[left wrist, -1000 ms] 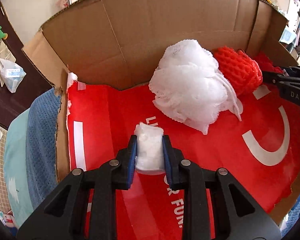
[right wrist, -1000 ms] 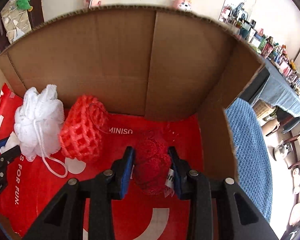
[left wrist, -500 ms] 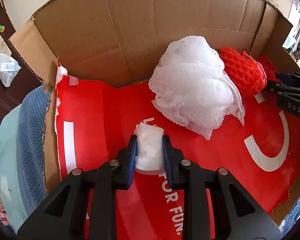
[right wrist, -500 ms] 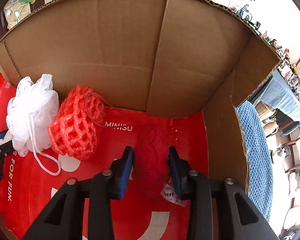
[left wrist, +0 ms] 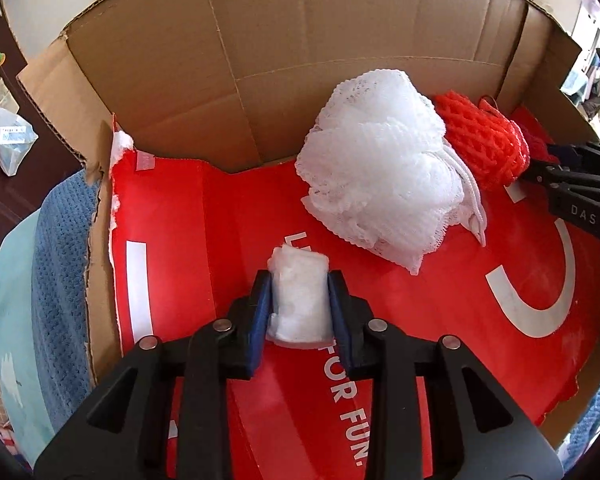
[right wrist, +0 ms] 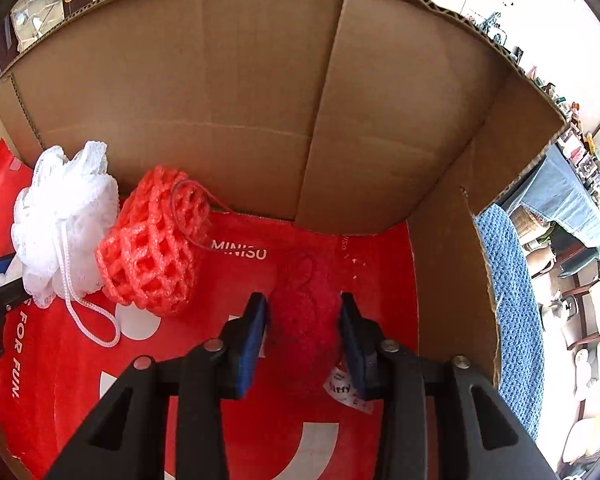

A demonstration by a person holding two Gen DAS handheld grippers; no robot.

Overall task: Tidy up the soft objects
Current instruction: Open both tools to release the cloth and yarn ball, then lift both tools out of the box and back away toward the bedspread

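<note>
Comparing with a second ago, my left gripper (left wrist: 299,307) has just been opening around the white wad (left wrist: 299,295); its pads may still graze it. My right gripper (right wrist: 303,331) looks slackly closed on the dark red puff (right wrist: 305,309). Both rest on red paper (left wrist: 220,216) inside a cardboard box (right wrist: 260,92).
</note>
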